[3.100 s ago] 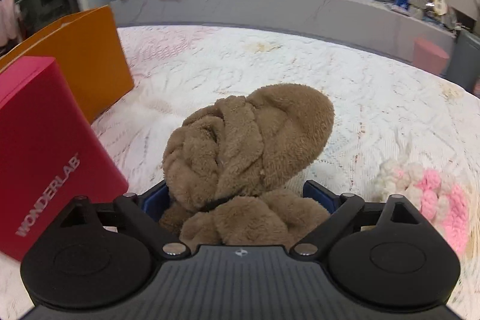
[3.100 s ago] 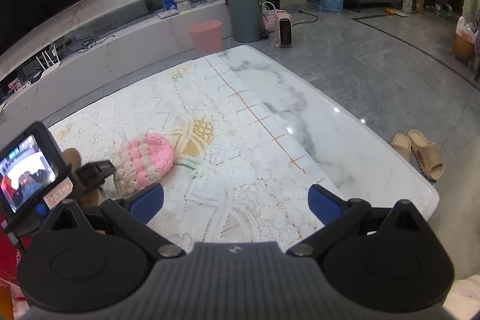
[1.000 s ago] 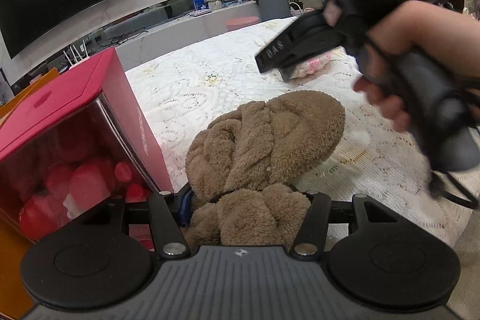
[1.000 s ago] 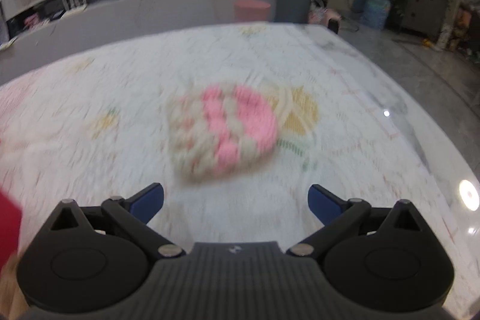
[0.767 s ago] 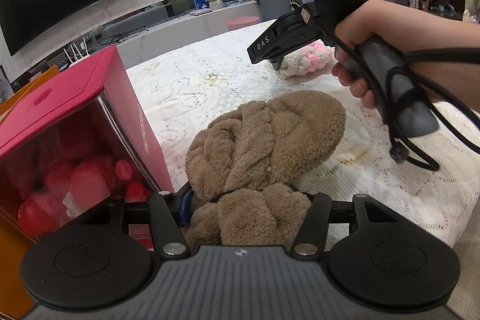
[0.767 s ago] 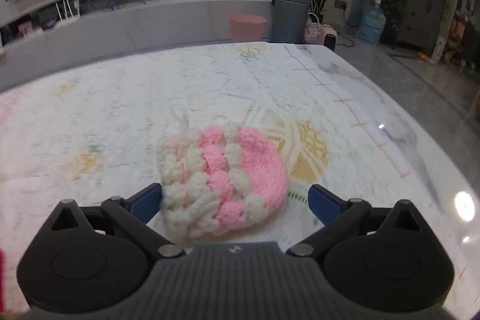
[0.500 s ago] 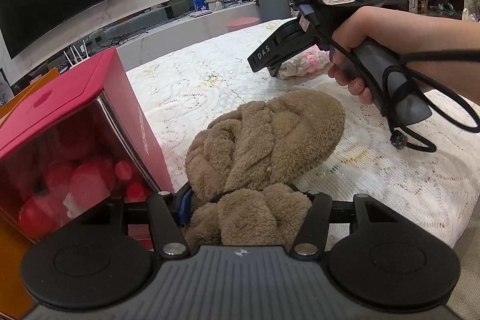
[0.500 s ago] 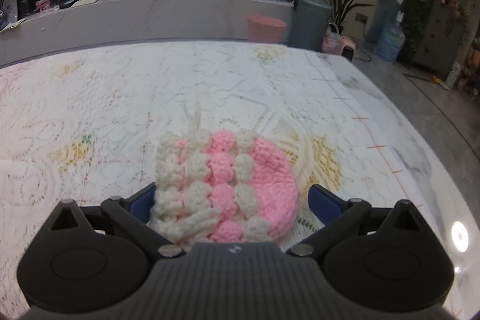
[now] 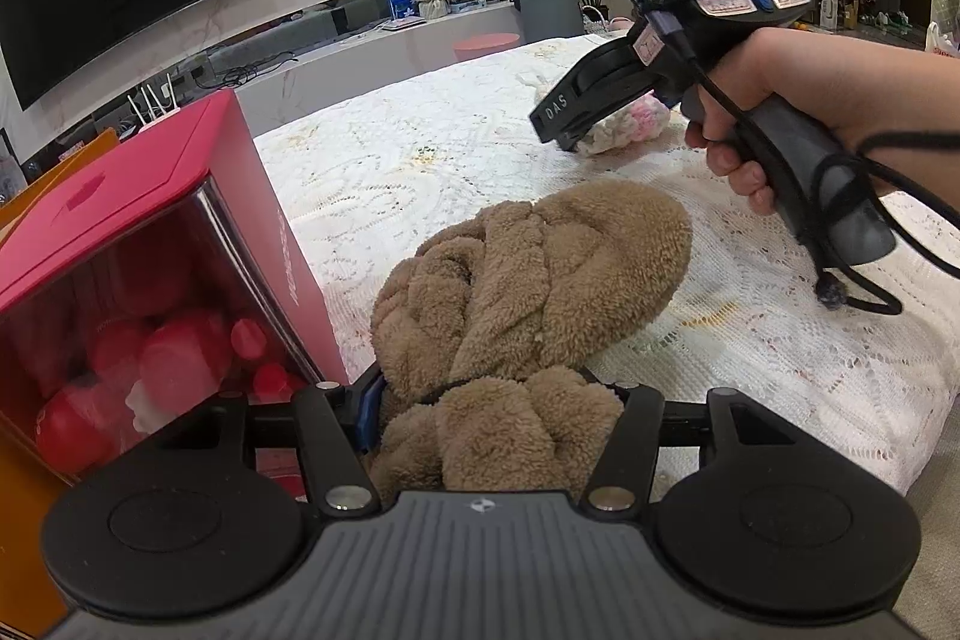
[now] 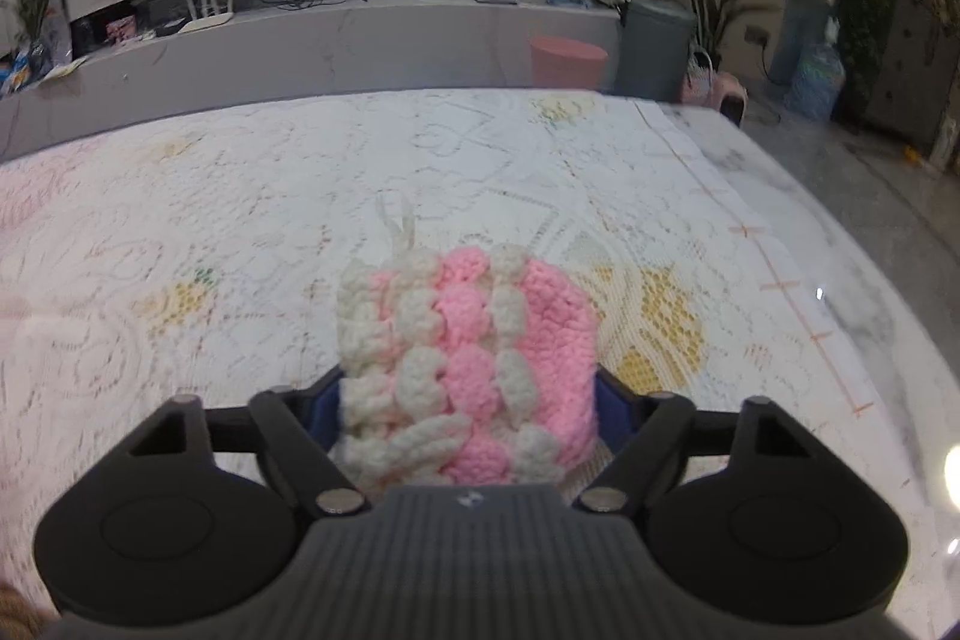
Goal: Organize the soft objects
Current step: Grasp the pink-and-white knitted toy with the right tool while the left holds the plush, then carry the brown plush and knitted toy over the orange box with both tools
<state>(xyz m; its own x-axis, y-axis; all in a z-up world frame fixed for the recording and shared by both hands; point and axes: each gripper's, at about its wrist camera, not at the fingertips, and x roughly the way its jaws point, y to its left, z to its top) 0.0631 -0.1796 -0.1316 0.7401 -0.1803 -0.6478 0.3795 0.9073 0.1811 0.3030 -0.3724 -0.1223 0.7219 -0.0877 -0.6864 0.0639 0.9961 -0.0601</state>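
My left gripper (image 9: 492, 400) is shut on a brown fluffy plush (image 9: 540, 274), which rests on the lace-covered table beside the open red box (image 9: 144, 232). My right gripper (image 10: 468, 412) has closed in on a pink and white crocheted piece (image 10: 462, 340); its blue pads press both sides of it. In the left wrist view the right gripper's body (image 9: 600, 100) sits over the same crocheted piece (image 9: 630, 130), farther back on the table.
The red box holds several red and white soft shapes (image 9: 150, 358). An orange box (image 9: 36, 184) stands behind it. The lace cloth (image 10: 240, 220) ends at a bare marble strip (image 10: 840, 280) along the table's right edge.
My right gripper swung toward the crocheted piece, moved over it and closed its jaws on it. My left gripper stayed still, holding the plush by the red box.
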